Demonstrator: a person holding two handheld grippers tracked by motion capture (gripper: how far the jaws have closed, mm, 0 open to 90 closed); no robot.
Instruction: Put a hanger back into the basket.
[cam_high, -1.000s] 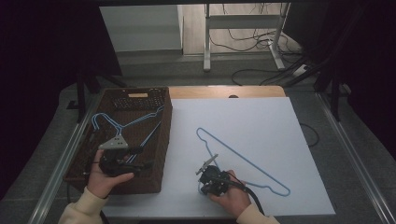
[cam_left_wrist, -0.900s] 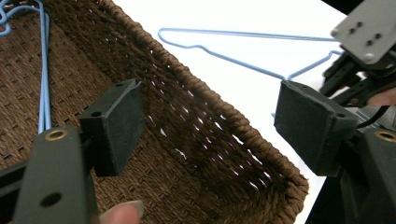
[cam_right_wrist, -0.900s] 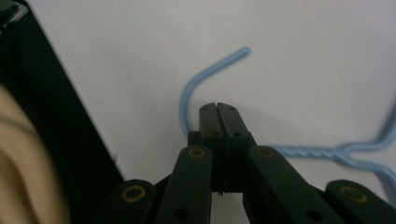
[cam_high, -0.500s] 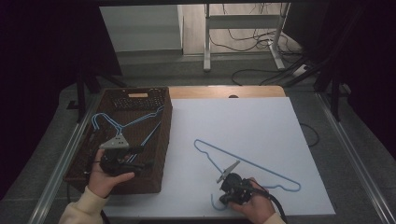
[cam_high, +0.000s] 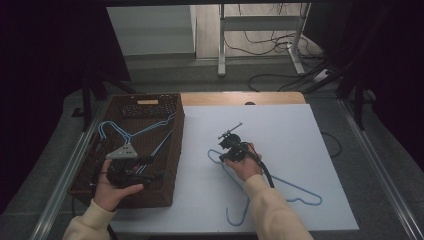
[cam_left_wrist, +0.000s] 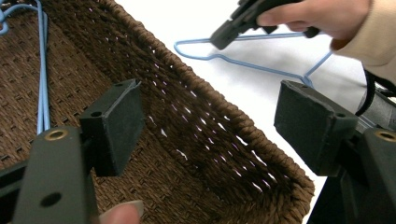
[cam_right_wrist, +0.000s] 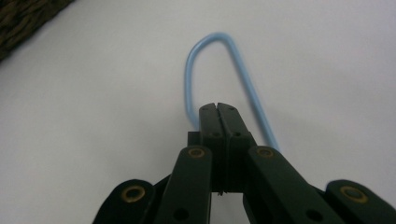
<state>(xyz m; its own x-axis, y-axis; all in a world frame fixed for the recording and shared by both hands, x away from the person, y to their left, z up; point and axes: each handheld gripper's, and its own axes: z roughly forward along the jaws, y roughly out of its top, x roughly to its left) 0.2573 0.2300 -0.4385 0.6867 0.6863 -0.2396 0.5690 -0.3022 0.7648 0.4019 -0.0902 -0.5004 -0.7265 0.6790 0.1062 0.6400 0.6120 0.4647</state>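
A light blue wire hanger (cam_high: 295, 189) lies flat on the white table top (cam_high: 300, 135), its hook towards the near edge. My right gripper (cam_high: 224, 155) sits at the hanger's rounded left end (cam_right_wrist: 212, 37), jaws shut, with the wire running in under the tips. In the left gripper view the same black tip (cam_left_wrist: 219, 39) rests on the hanger (cam_left_wrist: 252, 67). My left gripper (cam_high: 132, 167) hovers over the brown woven basket (cam_high: 172, 150), open (cam_left_wrist: 215, 126), with nothing between its jaws. More blue hangers (cam_high: 125, 132) lie in the basket (cam_left_wrist: 42, 93).
The basket's near right corner (cam_left_wrist: 299, 186) is just under the left jaws. A wooden strip (cam_high: 240, 98) runs along the table's far edge. Metal rails (cam_high: 380, 170) flank the table. On the floor beyond are cables and a stand (cam_high: 260, 30).
My right hand has moved from beside the hook at the near edge forward to the hanger's left end. The hanger shifted slightly early on. The left gripper has stayed over the basket.
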